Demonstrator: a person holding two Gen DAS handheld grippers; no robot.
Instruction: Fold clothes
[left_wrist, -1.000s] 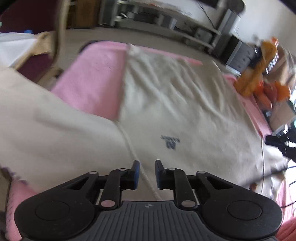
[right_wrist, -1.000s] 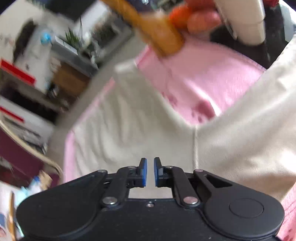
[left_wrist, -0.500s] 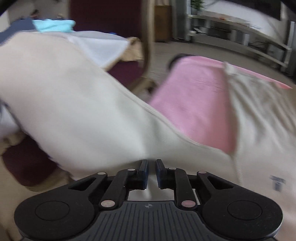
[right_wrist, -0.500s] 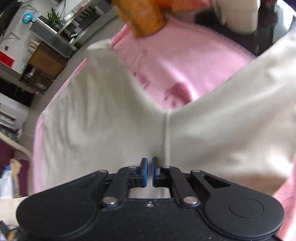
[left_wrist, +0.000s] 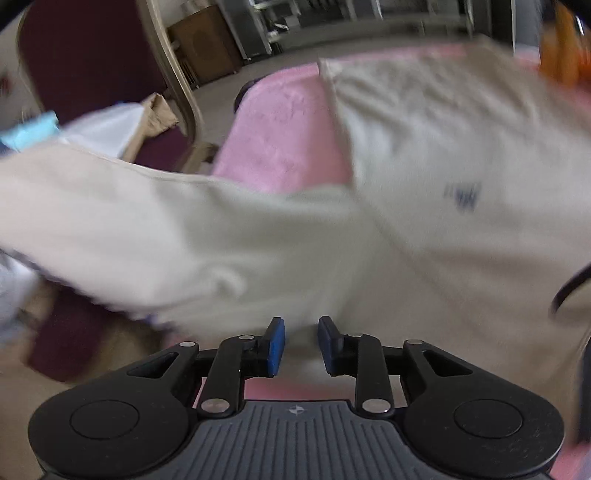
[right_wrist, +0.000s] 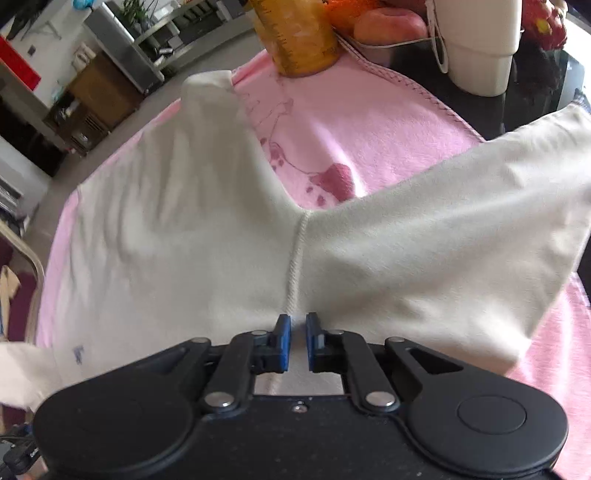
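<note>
Presently, spreading step: cream shirt (right_wrist: 177, 236) lies on the pink blanket (right_wrist: 369, 129). Right gripper (right_wrist: 297, 341) pinches its shoulder seam; left gripper (left_wrist: 300, 345), opening, releases cloth. Next: fold a sleeve inward.

Item, my left gripper (left_wrist: 300, 345): jaws opening over cream shirt (left_wrist: 424, 155), pads clear of the cloth. Pink blanket (left_wrist: 284, 136) beneath. Maroon chair (left_wrist: 92, 62) far left. All blurred.

Maroon chair (left_wrist: 92, 55), grey floor (left_wrist: 221, 96).
</note>
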